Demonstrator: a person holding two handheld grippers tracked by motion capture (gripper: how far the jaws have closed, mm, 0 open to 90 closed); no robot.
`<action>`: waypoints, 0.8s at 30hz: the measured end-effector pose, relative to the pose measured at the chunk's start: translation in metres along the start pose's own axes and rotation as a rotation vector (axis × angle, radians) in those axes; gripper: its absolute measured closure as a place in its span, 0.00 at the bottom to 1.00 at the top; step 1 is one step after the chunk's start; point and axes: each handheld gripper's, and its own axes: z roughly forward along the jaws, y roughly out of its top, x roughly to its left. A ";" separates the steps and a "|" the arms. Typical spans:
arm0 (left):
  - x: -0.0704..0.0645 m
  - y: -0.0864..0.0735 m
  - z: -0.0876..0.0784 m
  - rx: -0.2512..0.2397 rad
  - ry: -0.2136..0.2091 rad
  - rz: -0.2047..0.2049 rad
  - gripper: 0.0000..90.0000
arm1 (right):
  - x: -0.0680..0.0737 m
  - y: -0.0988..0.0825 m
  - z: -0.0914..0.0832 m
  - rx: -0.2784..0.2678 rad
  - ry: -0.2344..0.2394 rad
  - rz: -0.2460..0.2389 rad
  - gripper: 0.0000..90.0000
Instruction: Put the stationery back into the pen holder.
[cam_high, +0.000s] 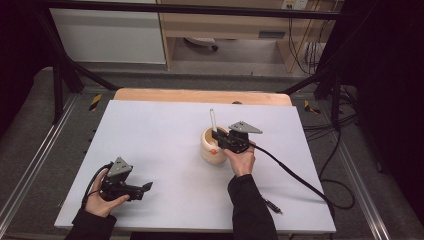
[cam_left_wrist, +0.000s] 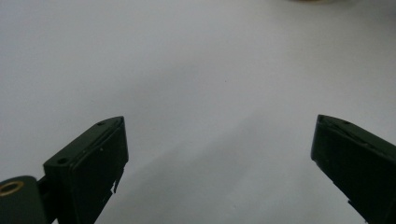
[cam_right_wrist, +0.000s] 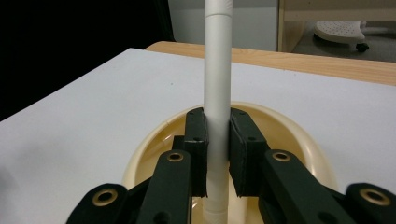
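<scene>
— Where was the pen?

— Upright in the cream cup (cam_high: 213, 146) on the worktop (cam_high: 165, 145). My right tool (cam_right_wrist: 217, 154) pinched the white pen (cam_right_wrist: 218, 88) low on its barrel: light, stiff, smooth, likely slippery.

— And the left tool?

— The left tool (cam_left_wrist: 219, 158) was spread, resting apart. The right gripper view showed the pinch; the high view showed another pen (cam_high: 272, 205) lying near my sleeve.

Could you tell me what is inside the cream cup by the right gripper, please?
The white pen stands upright inside the cream cup, clamped by the right gripper. The cup's bottom is covered by the jaws.
</scene>
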 end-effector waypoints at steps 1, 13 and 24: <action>0.000 0.000 0.000 0.000 0.000 0.000 0.05 | 0.000 0.000 0.000 0.001 -0.002 0.002 0.87; -0.001 0.000 0.000 0.005 -0.002 0.003 0.05 | 0.002 -0.001 -0.001 0.018 -0.022 -0.011 0.85; -0.001 0.000 0.000 0.006 -0.006 0.002 0.05 | 0.005 0.014 -0.027 0.027 0.014 -0.054 0.58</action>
